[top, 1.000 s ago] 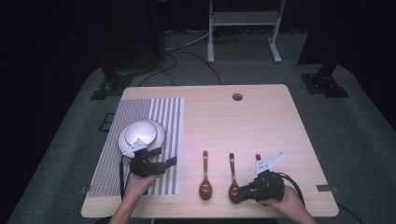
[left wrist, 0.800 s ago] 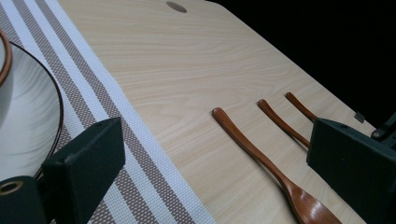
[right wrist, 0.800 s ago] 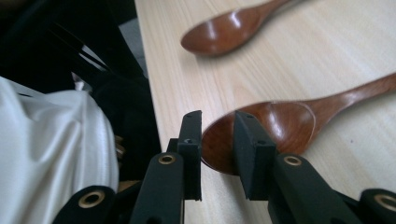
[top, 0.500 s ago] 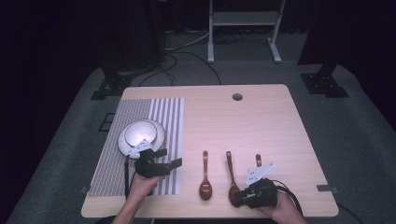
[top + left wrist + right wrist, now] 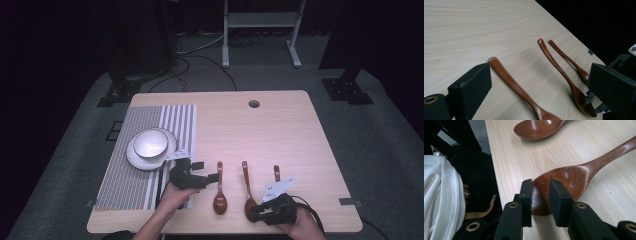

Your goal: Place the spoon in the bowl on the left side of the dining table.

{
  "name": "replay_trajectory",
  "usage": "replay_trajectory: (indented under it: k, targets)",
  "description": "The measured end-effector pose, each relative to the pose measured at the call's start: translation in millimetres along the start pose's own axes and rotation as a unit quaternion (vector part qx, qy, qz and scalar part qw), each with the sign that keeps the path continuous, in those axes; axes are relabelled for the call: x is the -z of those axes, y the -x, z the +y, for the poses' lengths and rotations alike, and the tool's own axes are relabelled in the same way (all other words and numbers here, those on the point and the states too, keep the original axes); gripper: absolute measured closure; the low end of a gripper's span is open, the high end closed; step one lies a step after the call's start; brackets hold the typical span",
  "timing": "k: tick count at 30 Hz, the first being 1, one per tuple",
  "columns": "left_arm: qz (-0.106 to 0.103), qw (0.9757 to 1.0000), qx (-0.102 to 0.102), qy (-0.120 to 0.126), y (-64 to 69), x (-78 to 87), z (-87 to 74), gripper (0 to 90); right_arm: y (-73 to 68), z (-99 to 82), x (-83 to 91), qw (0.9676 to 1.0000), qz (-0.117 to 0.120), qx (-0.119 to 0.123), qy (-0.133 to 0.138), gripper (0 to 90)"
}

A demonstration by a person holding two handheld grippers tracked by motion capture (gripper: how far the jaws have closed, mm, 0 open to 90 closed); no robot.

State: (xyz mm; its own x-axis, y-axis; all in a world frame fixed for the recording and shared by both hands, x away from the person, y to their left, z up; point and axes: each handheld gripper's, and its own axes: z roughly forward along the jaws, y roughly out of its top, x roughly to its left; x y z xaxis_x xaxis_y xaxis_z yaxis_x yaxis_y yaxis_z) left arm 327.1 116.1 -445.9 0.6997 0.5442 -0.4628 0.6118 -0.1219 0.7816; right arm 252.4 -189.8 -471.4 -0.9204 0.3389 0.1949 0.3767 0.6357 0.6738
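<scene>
Light wood table with a round hole at its far edge, on grey carpet in a dark room; a white metal stand sits behind. Striped placemat at left carries a white bowl on a plate. Three brown wooden spoons near the front edge: left spoon, middle spoon, right spoon. Left gripper, jaws wide apart, sits beside the left spoon's handle. Right gripper is clamped on the middle spoon's bowl rim.
</scene>
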Motion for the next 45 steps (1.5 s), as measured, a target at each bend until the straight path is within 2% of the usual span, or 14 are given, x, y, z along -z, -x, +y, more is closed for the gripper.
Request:
replay_trajectory:
  k: [5,9,10,17,20,23,31,35,36,39,43,45]
  targets:
    - [-0.002,0.9998,0.015,-0.009,2.9,-22.7,7.8,5.3,-0.8,-1.2,0.0,1.0000,-0.002,0.002,0.004,71.5]
    - [-0.002,0.9997,0.019,-0.016,3.6,-33.6,9.4,5.4,-0.8,-1.4,0.1,1.0000,-0.002,0.004,0.005,71.5]
    - [-0.005,0.9996,0.019,-0.022,4.1,-40.2,9.7,9.0,-0.9,-1.6,0.1,1.0000,-0.002,0.003,0.005,71.4]
    - [-0.010,0.9990,0.024,-0.036,6.4,-58.1,10.9,13.0,-1.4,-2.1,0.0,1.0000,-0.003,0.004,0.007,71.3]
    - [-0.020,0.9988,0.023,-0.038,8.3,-67.1,9.9,22.7,-1.7,-2.4,0.1,0.9999,-0.004,0.006,0.008,71.3]
    - [-0.022,0.9985,0.015,-0.047,9.6,-75.2,7.8,23.8,-1.7,-2.7,0.1,0.9999,-0.004,0.008,0.009,71.3]
    - [-0.038,0.9974,0.036,-0.049,6.3,-84.8,11.2,41.3,-1.8,-3.3,0.1,0.9999,-0.004,0.010,0.011,71.3]
    - [-0.038,0.9972,0.036,-0.053,5.5,-87.9,13.5,46.3,-1.6,-3.6,0.1,0.9999,-0.004,0.011,0.012,71.3]
    - [-0.039,0.9971,0.038,-0.053,4.8,-90.0,13.8,50.8,-1.7,-3.5,0.1,0.9999,-0.004,0.011,0.012,71.4]
    - [-0.043,0.9965,0.045,-0.056,3.6,-92.5,13.6,55.0,-2.0,-3.5,0.1,0.9999,-0.005,0.011,0.011,71.4]
    - [-0.052,0.9946,0.063,-0.063,1.7,-98.4,12.1,57.5,-1.6,-3.5,0.2,0.9999,-0.003,0.011,0.011,71.4]
    - [-0.062,0.9940,0.063,-0.064,1.7,-99.8,11.2,66.9,-1.8,-3.7,0.3,0.9999,-0.003,0.011,0.012,70.7]
